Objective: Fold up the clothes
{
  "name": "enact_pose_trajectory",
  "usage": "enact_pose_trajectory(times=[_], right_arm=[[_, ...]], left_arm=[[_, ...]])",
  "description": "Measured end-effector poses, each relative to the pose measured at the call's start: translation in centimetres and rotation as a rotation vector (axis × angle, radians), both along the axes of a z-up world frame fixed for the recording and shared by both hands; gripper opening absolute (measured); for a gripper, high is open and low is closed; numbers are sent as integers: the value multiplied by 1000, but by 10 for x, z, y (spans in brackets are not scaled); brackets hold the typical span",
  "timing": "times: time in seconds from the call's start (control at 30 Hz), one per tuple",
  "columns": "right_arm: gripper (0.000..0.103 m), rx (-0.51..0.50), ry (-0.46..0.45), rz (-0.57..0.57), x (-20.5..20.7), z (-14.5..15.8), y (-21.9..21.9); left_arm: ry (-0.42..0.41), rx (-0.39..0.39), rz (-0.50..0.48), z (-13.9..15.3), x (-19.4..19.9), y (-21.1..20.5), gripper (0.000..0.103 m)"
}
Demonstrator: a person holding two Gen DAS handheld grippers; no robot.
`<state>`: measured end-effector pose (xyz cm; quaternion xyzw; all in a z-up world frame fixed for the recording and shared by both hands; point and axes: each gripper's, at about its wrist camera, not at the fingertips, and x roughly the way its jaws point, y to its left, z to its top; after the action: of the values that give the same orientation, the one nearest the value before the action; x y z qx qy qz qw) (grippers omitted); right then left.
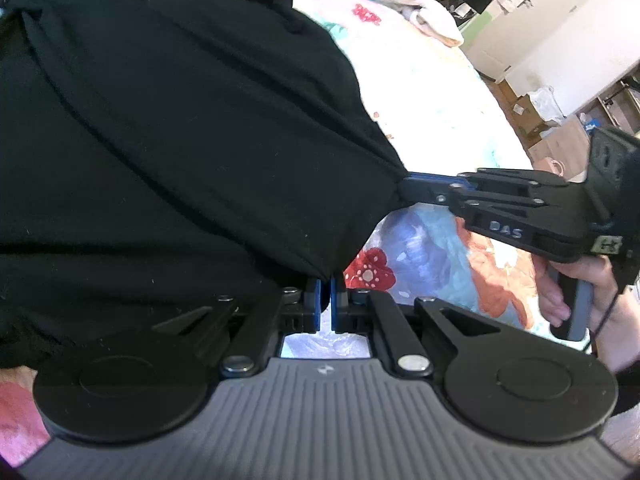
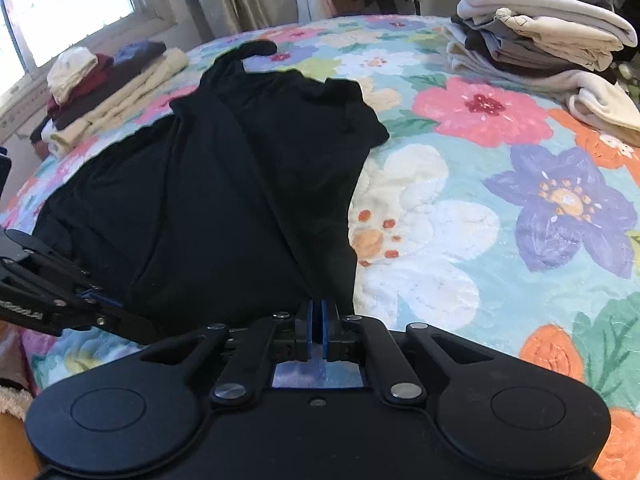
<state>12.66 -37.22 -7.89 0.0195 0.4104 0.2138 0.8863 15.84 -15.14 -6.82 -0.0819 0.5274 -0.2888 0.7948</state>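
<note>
Across the flowered bed (image 2: 500, 240) lies the black garment (image 2: 224, 184), spread lengthwise with its collar and short sleeve toward the far side and its hem toward the person. The hem is raised off the cover at two points, which is why the cloth fans out in taut creases from each.

At one hem corner the right hand-held gripper (image 2: 319, 320) has its blue pads pressed together on a pinch of fabric; the left wrist view shows it from the side, reaching in level with the edge. The left hand-held gripper (image 1: 325, 300) pinches the hem further along, its pads nearly shut with black cloth caught at their tips. Holding both points apart keeps the bottom edge straight, and I would judge this readies the hem to be carried up toward the collar for a fold.

Beyond the garment, a tall pile of folded clothes (image 2: 540, 36) sits at the far right of the bed, and a smaller heap of clothes (image 2: 104, 88) lies near the window (image 2: 68, 4), well apart from the work.
</note>
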Motion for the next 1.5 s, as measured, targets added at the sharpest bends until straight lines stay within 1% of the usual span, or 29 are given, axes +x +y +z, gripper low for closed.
enact_pose_trajectory(times=[0.03, 0.1, 0.13, 0.2, 0.23, 0.27, 0.3, 0.47, 0.53, 0.63, 0.7, 0.77, 0.83, 0.93, 1.0, 1.07, 1.17, 1.27, 1.33, 1.37, 1.4, 1.43, 1.47, 1.5], right_arm=[[27, -1, -7, -3, 0, 3, 1], [31, -4, -21, -10, 1, 9, 4], [34, -5, -28, -13, 1, 13, 5], [40, -8, -42, -20, 2, 19, 8], [43, -10, -48, -24, 2, 22, 9], [44, -11, -55, -27, 2, 25, 11], [45, -12, -62, -30, 3, 28, 12], [47, -19, -97, -47, 4, 44, 19], [49, -18, -108, -46, 5, 49, 24], [49, 14, -108, -3, 14, 54, 49], [49, 35, -109, 31, 25, 57, 68], [49, 28, -86, 94, 47, 65, 94], [49, 12, -72, 164, 77, 76, 123], [48, 41, -33, 224, 136, 85, 157], [49, 64, -2, 260, 177, 89, 179], [49, 67, 39, 294, 212, 84, 201], [49, 53, 69, 287, 252, 65, 229], [50, 16, 79, 258, 276, 38, 245], [50, -3, 93, 260, 286, 22, 254], [50, -1, 83, 272, 286, 18, 256], [46, 5, 66, 285, 283, 15, 258], [23, 9, 52, 300, 282, 13, 260], [8, 13, 43, 313, 280, 13, 260], [2, 15, 27, 312, 278, 15, 260]], left_arm=[[-26, 26, 10, 4, -2, 1, 4], [-102, 76, 34, 14, -6, 4, 6], [-132, 80, 50, 20, -7, 9, 11], [-152, 35, 99, 30, -5, 24, 20], [-149, 1, 135, 33, -2, 35, 28], [-143, -28, 170, 35, 0, 44, 30], [-138, -49, 197, 35, 3, 52, 31], [-56, -115, 277, 22, 12, 78, 31], [-56, -97, 302, 19, 13, 80, 31], [-90, -26, 328, 17, 17, 83, 31], [-106, 1, 349, 19, 20, 89, 31], [-125, 27, 355, 26, 32, 100, 31], [-177, 77, 389, 36, 48, 116, 31], [-244, 120, 431, 45, 85, 151, 31], [-258, 142, 453, 45, 114, 175, 31], [-250, 125, 474, 39, 148, 200, 31], [-205, 60, 511, 24, 191, 230, 31], [-198, 41, 505, 11, 223, 238, 31], [-181, 15, 476, 3, 238, 237, 31], [-174, 11, 457, -1, 244, 236, 29], [-170, 17, 437, -4, 250, 233, 27], [-165, 23, 418, -7, 255, 230, 10], [-169, 26, 401, -8, 258, 228, 8], [-186, 27, 392, -7, 259, 225, 7]])
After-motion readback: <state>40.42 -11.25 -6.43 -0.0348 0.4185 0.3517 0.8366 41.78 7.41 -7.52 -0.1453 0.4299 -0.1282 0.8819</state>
